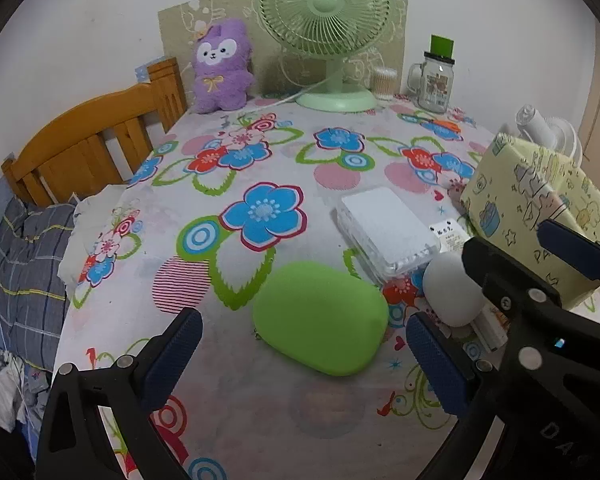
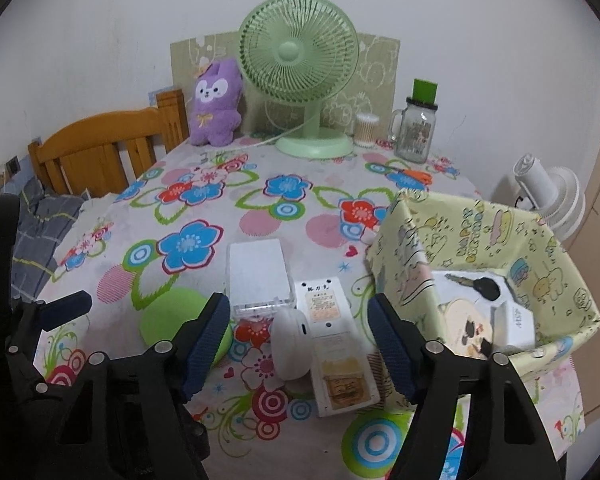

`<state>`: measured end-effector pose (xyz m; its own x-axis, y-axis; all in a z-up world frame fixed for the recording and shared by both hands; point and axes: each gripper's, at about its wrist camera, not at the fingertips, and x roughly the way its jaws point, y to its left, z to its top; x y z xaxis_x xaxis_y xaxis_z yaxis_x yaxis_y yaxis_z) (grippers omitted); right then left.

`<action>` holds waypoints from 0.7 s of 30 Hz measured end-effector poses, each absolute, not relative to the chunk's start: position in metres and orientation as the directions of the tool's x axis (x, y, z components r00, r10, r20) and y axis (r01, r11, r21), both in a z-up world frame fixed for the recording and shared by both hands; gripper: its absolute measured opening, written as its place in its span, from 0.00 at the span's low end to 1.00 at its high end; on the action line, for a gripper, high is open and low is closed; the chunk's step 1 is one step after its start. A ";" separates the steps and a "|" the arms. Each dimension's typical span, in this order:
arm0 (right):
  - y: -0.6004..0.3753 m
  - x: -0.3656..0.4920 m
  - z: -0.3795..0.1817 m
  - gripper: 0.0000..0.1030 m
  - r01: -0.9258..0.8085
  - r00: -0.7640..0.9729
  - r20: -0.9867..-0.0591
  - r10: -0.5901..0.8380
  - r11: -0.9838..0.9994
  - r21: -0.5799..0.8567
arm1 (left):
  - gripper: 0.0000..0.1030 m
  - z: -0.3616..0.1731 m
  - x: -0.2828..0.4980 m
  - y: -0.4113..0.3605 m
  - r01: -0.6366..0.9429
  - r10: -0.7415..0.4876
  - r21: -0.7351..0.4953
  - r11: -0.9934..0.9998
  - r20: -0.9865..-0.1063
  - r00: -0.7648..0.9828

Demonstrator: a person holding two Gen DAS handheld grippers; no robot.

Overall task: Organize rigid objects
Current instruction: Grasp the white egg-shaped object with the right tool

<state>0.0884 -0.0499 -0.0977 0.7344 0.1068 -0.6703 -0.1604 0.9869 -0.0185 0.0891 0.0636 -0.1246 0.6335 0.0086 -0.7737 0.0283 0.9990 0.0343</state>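
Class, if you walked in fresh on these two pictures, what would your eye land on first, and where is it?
The mint-green fan standing at the back of the flowered tablecloth, with a purple plush toy to its left. Nearer, a bright green pouch lies beside a white egg-shaped case, and a yellow cartoon-print box sits on the right.

Both views are evenly, softly lit; shadows are faint; edges are bowed and vignetted black at the corners; focus is slightly soft.
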 end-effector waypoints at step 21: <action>-0.038 0.119 -0.137 0.35 -0.188 0.613 -0.781 0.120 0.982 0.004 | 1.00 -0.149 0.109 0.054 0.064 0.065 0.128 0.990 -0.799 0.597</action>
